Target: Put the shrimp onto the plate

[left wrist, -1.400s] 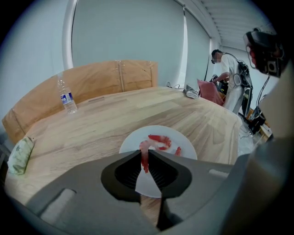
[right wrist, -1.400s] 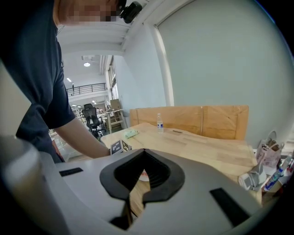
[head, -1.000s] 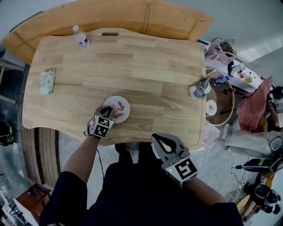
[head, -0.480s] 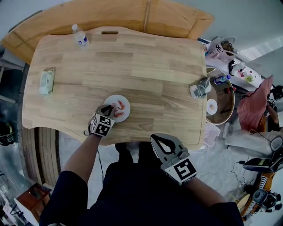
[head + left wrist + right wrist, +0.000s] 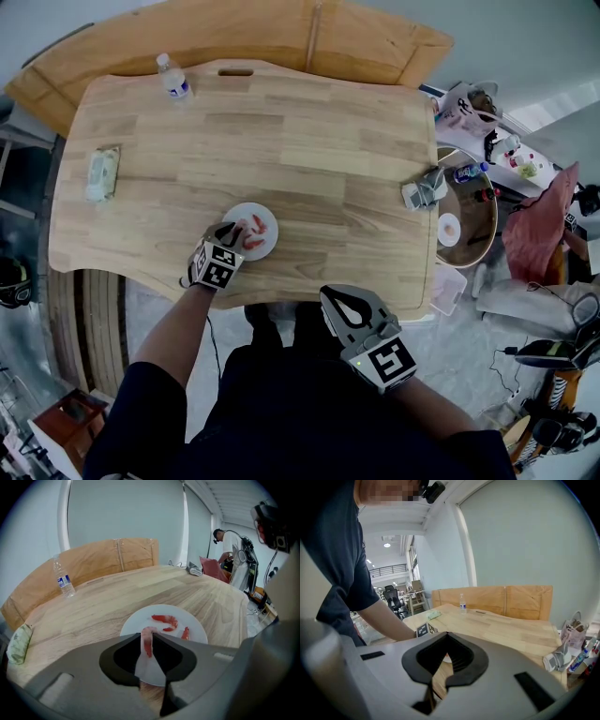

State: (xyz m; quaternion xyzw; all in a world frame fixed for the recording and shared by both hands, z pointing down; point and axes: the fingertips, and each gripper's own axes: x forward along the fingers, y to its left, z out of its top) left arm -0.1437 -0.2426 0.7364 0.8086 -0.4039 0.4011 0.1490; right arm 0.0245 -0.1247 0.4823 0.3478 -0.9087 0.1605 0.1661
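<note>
A white plate (image 5: 265,219) (image 5: 194,626) lies near the table's front edge with two red shrimp pieces (image 5: 165,618) on it. My left gripper (image 5: 231,233) (image 5: 148,639) hangs over the plate's near rim, shut on a pink shrimp (image 5: 148,637) that hangs between its tips. My right gripper (image 5: 343,309) (image 5: 446,638) is held off the table near my body. Its jaws are together with nothing between them.
A water bottle (image 5: 173,79) (image 5: 63,580) stands at the far left of the wooden table (image 5: 309,150). A wrapped green packet (image 5: 100,175) lies at the left edge, a grey pouch (image 5: 423,187) at the right edge. A cluttered round stool (image 5: 469,216) stands beyond the table.
The left gripper has crept slightly toward the plate with the shrimp; the right gripper has hardly moved.
</note>
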